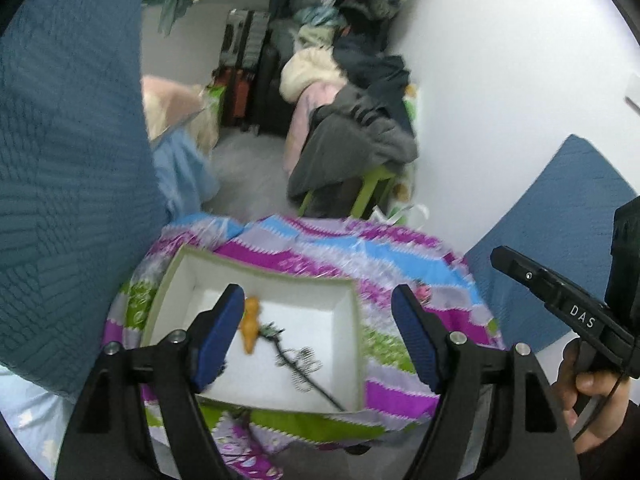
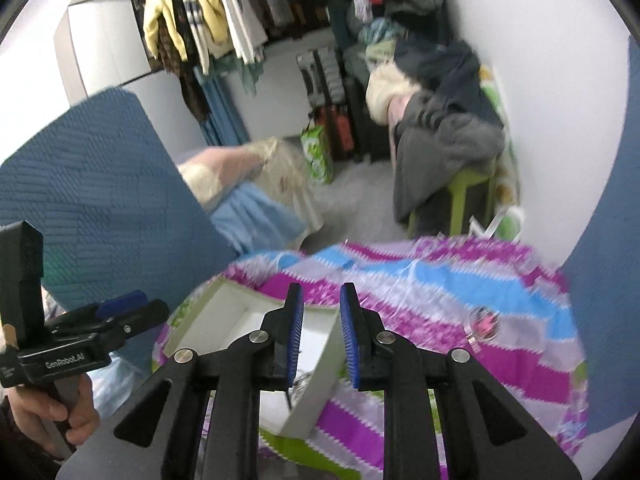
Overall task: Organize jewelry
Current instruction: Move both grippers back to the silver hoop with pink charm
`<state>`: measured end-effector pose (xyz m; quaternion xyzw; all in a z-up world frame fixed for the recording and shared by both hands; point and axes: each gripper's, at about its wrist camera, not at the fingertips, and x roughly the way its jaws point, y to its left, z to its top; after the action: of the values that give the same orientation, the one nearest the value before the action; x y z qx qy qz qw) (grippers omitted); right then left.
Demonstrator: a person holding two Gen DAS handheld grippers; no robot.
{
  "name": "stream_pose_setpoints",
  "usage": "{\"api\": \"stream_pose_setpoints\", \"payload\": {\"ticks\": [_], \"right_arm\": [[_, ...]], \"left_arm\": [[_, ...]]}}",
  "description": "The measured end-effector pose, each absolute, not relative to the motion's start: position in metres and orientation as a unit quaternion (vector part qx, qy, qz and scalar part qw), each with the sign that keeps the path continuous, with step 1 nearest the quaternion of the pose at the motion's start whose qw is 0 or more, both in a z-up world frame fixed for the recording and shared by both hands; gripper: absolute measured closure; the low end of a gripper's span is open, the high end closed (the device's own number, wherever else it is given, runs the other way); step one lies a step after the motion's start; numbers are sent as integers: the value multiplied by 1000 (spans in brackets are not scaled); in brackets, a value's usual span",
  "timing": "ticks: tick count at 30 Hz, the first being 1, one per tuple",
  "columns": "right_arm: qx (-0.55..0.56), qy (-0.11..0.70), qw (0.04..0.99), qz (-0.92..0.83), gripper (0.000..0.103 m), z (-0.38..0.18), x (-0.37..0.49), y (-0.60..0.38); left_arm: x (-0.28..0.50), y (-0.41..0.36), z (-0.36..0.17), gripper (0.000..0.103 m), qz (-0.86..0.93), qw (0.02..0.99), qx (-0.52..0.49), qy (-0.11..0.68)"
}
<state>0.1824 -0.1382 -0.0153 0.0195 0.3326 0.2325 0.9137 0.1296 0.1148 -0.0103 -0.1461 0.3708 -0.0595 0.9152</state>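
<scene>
You are holding the left gripper (image 1: 318,334) with fingers spread wide over the box (image 1: 354,344), while the right gripper (image 2: 320,336), narrowly parted and empty, is facing the pink ring (image 2: 484,326) at three o'clock.

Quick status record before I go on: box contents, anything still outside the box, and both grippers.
box: white box, open, on the striped cloth
in box: orange charm; dark hairpin
outside box: pink ring on the cloth, to the right of the box
left gripper: open wide, above the box, holding nothing
right gripper: fingers close together with a gap between them, nothing between them
</scene>
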Motion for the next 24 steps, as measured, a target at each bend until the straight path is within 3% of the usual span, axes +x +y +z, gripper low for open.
{"api": "stream_pose_setpoints", "payload": {"ticks": [12, 20, 24], "right_arm": [[26, 277, 942, 186, 86, 0, 156, -221], [41, 279, 945, 165, 86, -30, 156, -266], [60, 289, 942, 160, 86, -55, 161, -284]], "left_arm": [[134, 37, -3, 27, -122, 919, -152, 343], [144, -13, -25, 28, -156, 908, -152, 358], [151, -30, -44, 34, -168, 898, -159, 373]]}}
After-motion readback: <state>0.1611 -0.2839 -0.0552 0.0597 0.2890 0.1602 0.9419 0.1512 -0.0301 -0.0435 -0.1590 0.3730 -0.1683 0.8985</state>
